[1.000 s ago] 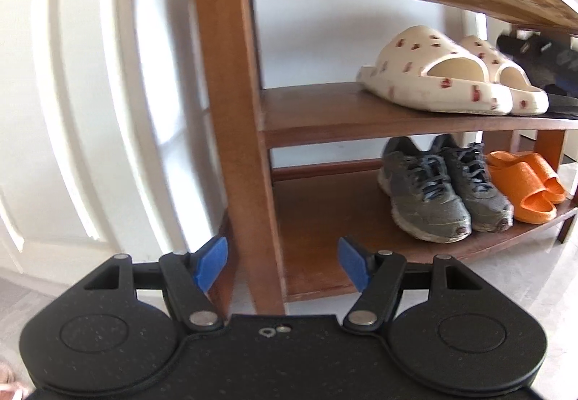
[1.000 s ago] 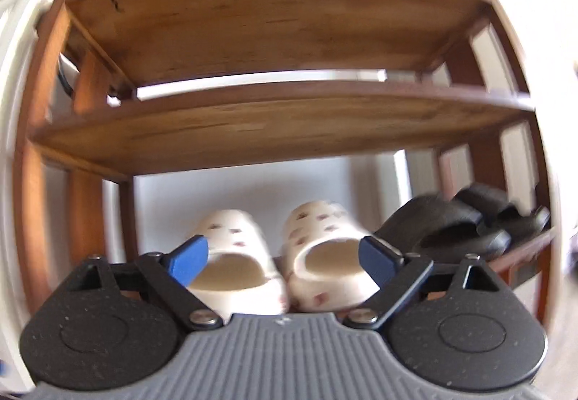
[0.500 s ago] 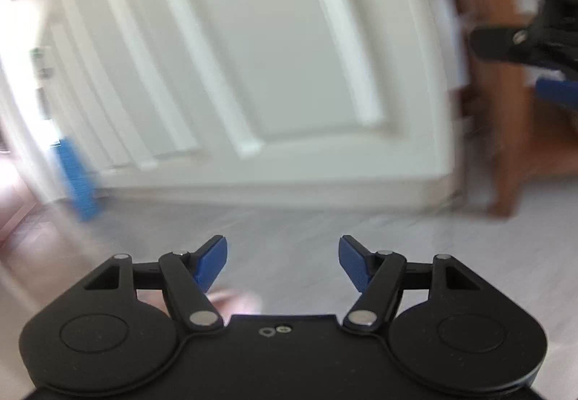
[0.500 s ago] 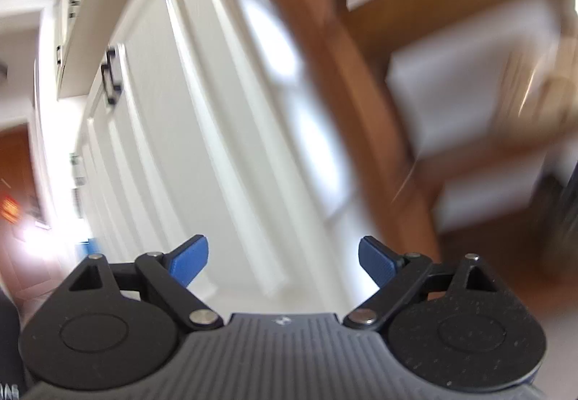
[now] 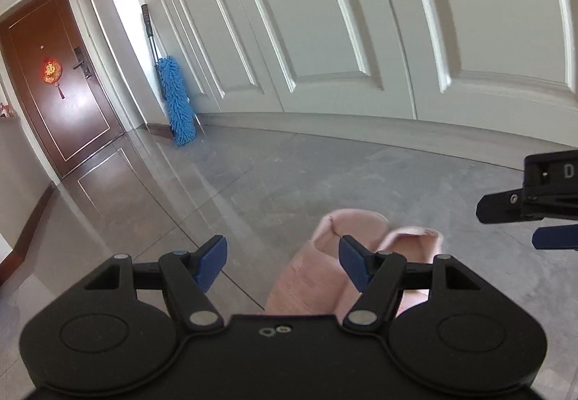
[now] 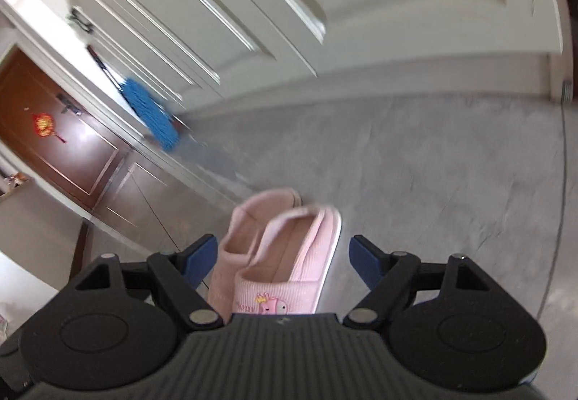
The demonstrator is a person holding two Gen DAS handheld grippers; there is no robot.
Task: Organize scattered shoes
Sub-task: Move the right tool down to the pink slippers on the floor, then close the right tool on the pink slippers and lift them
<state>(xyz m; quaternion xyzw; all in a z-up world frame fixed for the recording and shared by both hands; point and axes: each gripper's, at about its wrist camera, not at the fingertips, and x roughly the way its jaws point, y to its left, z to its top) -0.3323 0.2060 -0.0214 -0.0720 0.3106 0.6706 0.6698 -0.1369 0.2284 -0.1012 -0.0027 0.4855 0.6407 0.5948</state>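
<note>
Two pink slippers lie side by side on the grey floor. In the left wrist view the left slipper [image 5: 318, 270] sits just ahead of my open left gripper [image 5: 283, 261], the right slipper [image 5: 415, 244] beyond its right finger. In the right wrist view my open right gripper [image 6: 283, 257] hovers above the right slipper [image 6: 289, 266], which has a cartoon print; the left slipper [image 6: 249, 230] lies beside it. My right gripper [image 5: 549, 208] also shows at the right edge of the left wrist view. Both grippers are empty.
White panelled cabinet doors [image 5: 361, 20] line the wall behind the slippers. A blue mop [image 5: 178, 100] leans against them at the left. A brown entrance door [image 5: 54, 74] stands at the far left. Grey floor [image 6: 433, 165] spreads around the slippers.
Both grippers have swung left and down, away from the wooden shoe rack, to the floor. The pink slippers have come into view under them. Both grippers stay open.
</note>
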